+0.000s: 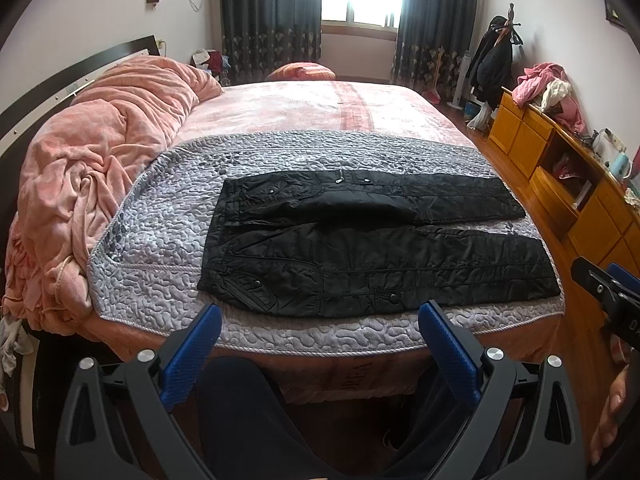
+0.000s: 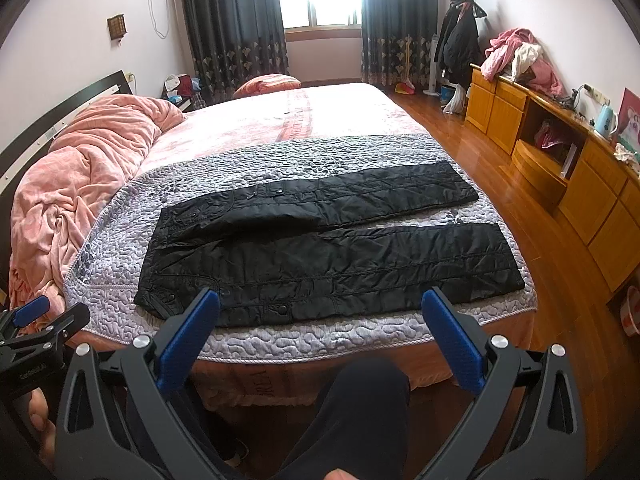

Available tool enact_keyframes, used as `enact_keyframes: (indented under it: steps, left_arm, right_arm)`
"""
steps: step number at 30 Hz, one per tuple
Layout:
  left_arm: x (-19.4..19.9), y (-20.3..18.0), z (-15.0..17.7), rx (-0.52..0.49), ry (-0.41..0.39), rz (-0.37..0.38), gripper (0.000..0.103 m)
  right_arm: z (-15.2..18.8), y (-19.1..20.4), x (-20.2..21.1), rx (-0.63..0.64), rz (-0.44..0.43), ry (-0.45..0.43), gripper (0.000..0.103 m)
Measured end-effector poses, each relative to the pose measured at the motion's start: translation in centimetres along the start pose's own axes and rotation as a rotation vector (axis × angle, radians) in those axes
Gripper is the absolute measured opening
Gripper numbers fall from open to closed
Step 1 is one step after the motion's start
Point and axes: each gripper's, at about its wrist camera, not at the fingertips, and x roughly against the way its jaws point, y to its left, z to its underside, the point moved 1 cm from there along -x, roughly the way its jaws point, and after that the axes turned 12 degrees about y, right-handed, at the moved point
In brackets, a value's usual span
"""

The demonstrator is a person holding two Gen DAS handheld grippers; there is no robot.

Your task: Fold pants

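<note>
Black quilted pants (image 1: 372,256) lie flat on a grey quilted mat (image 1: 168,224) at the near end of the bed, waist to the left, both legs spread apart and running right. They also show in the right wrist view (image 2: 332,260). My left gripper (image 1: 320,316) is open and empty, held just in front of the bed edge near the waist. My right gripper (image 2: 320,304) is open and empty, in front of the near leg. The right gripper's body shows at the right edge of the left wrist view (image 1: 608,292); the left gripper's body shows at the left edge of the right wrist view (image 2: 36,328).
A rumpled pink blanket (image 1: 92,168) is heaped along the left side of the bed. Wooden cabinets (image 2: 560,152) line the right wall across a wood floor (image 2: 472,140). My dark-clad legs (image 2: 352,420) are below the bed edge.
</note>
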Motion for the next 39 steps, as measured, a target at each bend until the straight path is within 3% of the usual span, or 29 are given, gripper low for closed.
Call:
enact_keyframes:
  steps: [39]
  left_arm:
    - [-0.14, 0.03, 0.21, 0.003, 0.003, 0.001, 0.099]
  right_arm:
    - [-0.23, -0.56, -0.44, -0.001, 0.002, 0.005, 0.101]
